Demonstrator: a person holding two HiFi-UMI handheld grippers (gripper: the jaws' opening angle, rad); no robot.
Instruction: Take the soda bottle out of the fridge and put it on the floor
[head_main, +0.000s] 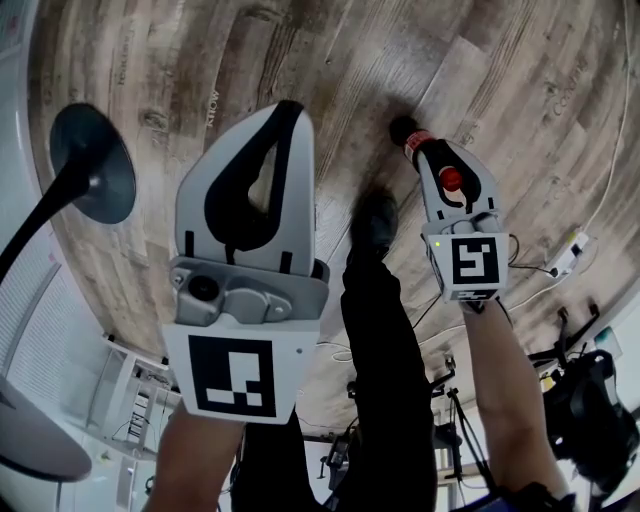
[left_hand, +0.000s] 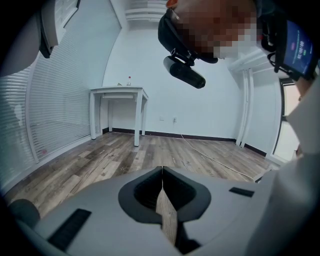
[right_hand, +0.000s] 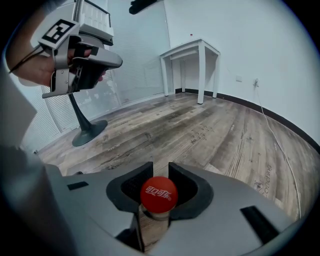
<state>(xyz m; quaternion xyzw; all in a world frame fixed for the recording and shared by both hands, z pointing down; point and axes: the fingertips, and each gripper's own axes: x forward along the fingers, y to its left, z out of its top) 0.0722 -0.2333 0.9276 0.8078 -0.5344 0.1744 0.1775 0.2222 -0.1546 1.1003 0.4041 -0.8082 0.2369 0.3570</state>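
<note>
The right gripper (right_hand: 159, 169) has its jaws partly closed on the neck of the soda bottle (right_hand: 158, 195). The pads press just under the red cap, so the bottle hangs base-down, ready to be stood upright rather than dropped. The bottle is out of the fridge and low over the wood floor (head_main: 250, 60); I cannot tell whether its base touches the boards. The left gripper (left_hand: 162, 172) is empty with its jaws together, raised to the bottle's left, probably to stay clear.

The person's shoe (head_main: 375, 222) is near the bottle's base, on the person's side. A round black stand base (head_main: 95, 165) stands well left of the bottle. A cable (head_main: 612, 150) and a power strip (head_main: 568, 252) lie to the bottle's right. A white table (right_hand: 192, 50) stands far beyond the bottle, by the wall. The boards around the bottle's base look bare, which leaves room to set it down and back away.
</note>
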